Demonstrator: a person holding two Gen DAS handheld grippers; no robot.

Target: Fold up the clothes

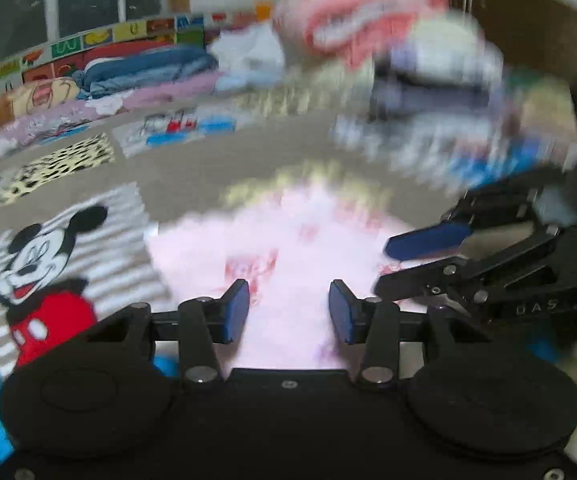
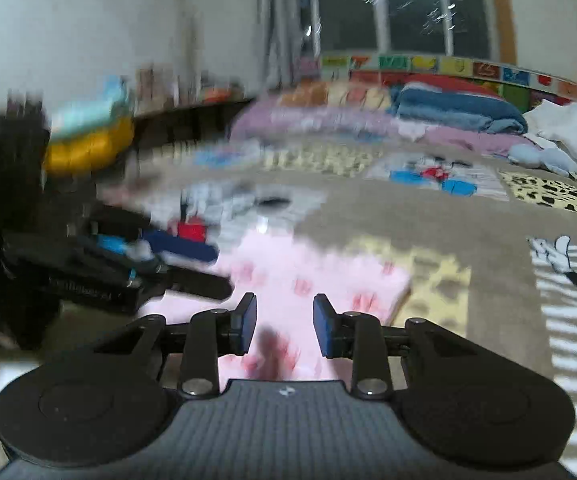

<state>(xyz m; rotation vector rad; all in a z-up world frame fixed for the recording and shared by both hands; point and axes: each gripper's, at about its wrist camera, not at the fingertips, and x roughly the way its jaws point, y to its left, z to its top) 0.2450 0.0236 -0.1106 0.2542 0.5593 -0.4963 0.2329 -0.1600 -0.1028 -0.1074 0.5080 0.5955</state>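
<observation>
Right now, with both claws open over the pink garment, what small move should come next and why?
Probably lower the left claw onto the near edge of the pink garment and close on it. Both views show open claws with nothing pinched; the right claw hangs over the same cloth, which lies flat on the patterned blanket. The blur hides any fold line, so a fresh grip seems safest.

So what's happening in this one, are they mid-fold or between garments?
A person with a gripper in each hand is working over a pale pink printed garment lying flat on the tan blanket. The left gripper and right gripper both hang over it with fingers apart and nothing pinched, so it looks released. Other clothes lie around, including a striped cartoon-mouse top and a heap of laundry. The views are blurred.
</observation>
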